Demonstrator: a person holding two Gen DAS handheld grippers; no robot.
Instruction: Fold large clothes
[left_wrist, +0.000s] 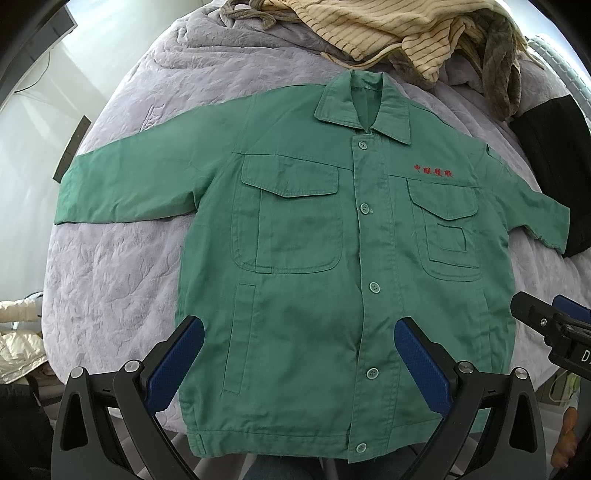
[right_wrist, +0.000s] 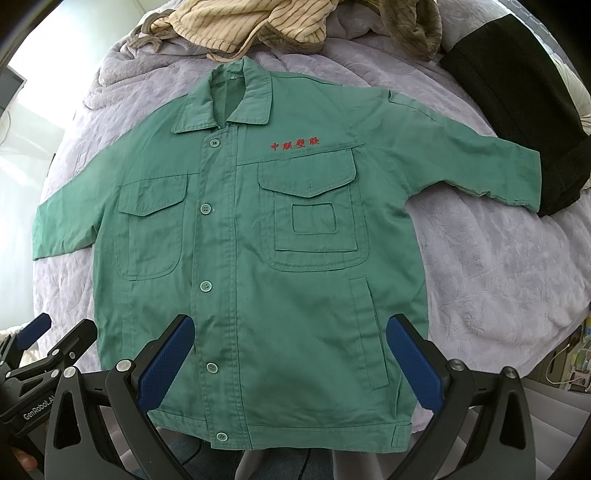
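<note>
A green cotton work jacket (left_wrist: 306, 280) with red embroidered characters on the chest is lying face up and spread flat across the middle of both views, on a bed covered with a crinkled lilac quilt (left_wrist: 110, 277). Its collar is pointing toward the top of the frame, its hem toward the bottom, and both sleeves are stretching out sideways.

No fold is showing in the cloth, so I judge the folding is only just beginning, at the laying-out and approach step. The left gripper (left_wrist: 299, 332) is hovering over the lower hem with its blue-padded fingers spread wide and nothing between them. The right gripper (right_wrist: 290, 330) is doing the same, also spread and empty; its tip is peeking in at the right edge of the left wrist view.

The next move probably calls for each gripper to be pinching a sleeve or a side edge and carrying it inward toward the button line, keeping the cloth flat.

Counting: one jacket, two grippers, five green buttons (left_wrist: 375, 287) running down the front, two flapped chest pockets (left_wrist: 291, 218) and two slit pockets lower down. At the top of the frame a cream striped garment (left_wrist: 388, 26) is lying crumpled, and one black folded cloth (right_wrist: 517, 103) is sitting at the upper right, touching the jacket's sleeve end.
</note>
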